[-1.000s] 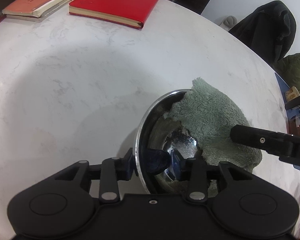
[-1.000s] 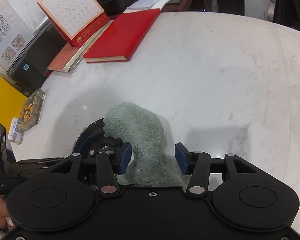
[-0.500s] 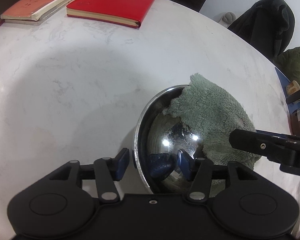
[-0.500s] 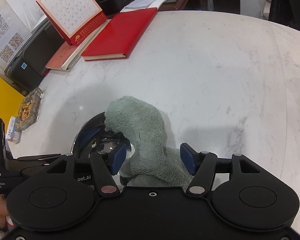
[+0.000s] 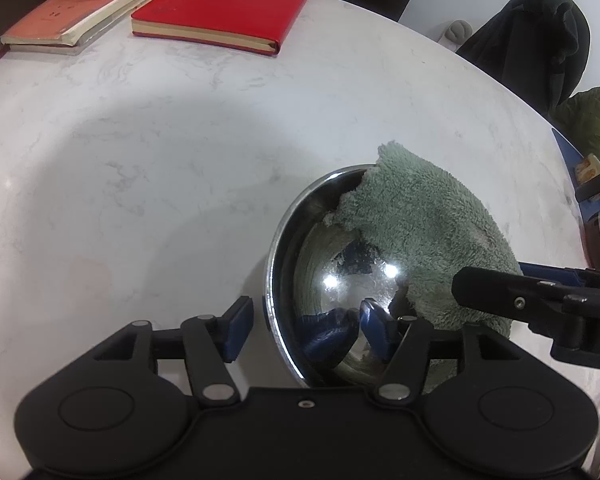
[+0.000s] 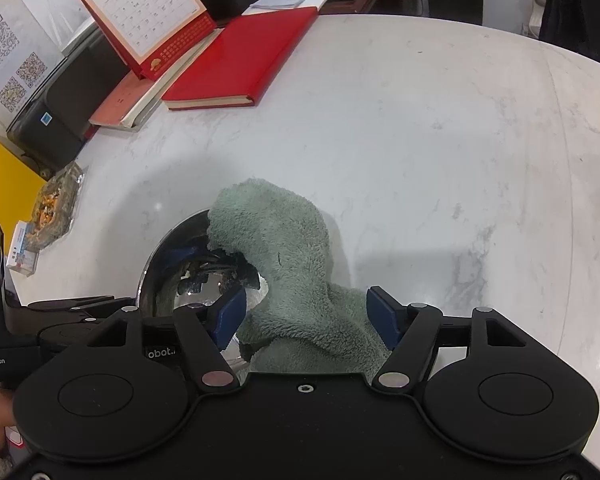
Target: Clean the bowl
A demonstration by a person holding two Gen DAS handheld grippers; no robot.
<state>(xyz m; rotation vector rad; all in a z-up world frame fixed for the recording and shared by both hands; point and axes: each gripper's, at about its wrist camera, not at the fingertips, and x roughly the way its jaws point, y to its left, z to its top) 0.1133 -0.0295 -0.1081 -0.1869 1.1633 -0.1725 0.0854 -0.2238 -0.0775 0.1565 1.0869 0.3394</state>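
Green cloth (image 6: 296, 264) drapes steel bowl (image 5: 300, 272) — both grippers opening.

opening left tool (image 5: 306, 322) astride steel bowl (image 5: 284, 248) rim, green cloth (image 5: 424, 232) inside

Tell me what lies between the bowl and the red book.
Only bare marble table lies between the bowl and the red book. Both wrist views show that.

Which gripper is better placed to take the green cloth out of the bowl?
Probably the right gripper: the green cloth lies between its opening jaws. The left gripper, also opening, straddles the bowl rim.
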